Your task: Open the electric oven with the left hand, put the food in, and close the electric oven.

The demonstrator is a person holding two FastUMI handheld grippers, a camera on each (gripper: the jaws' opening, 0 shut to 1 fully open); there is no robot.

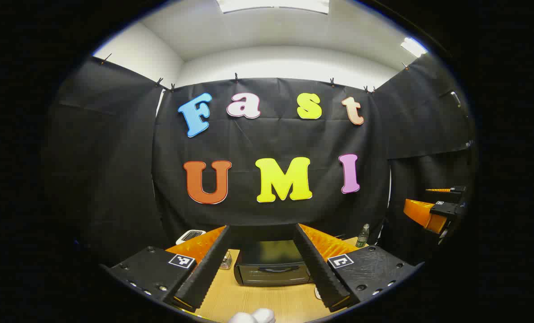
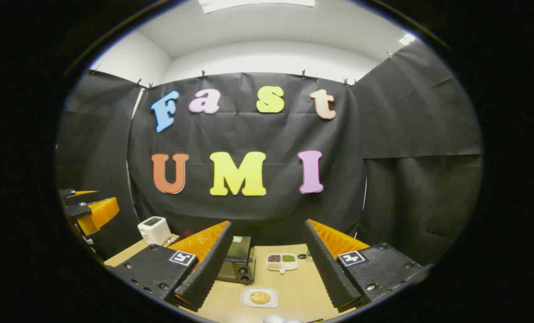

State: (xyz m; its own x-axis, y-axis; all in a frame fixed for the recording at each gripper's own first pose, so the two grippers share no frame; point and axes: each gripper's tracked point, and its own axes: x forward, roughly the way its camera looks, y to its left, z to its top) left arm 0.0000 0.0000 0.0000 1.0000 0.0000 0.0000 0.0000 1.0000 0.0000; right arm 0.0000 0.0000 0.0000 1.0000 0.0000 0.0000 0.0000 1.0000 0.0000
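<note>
Both cams ride high above table [image 1: 258,300], facing booth's back wall, well back from it. Left gripper view centred on oven [image 1: 271,268], low centre frame. Right gripper view sits further right: same oven [image 2: 238,264] lower left-centre. Shared: table, oven.

The electric oven [image 1: 272,268] has a glossy dark casing on a smooth wood-grain table [image 1: 267,300].
</note>
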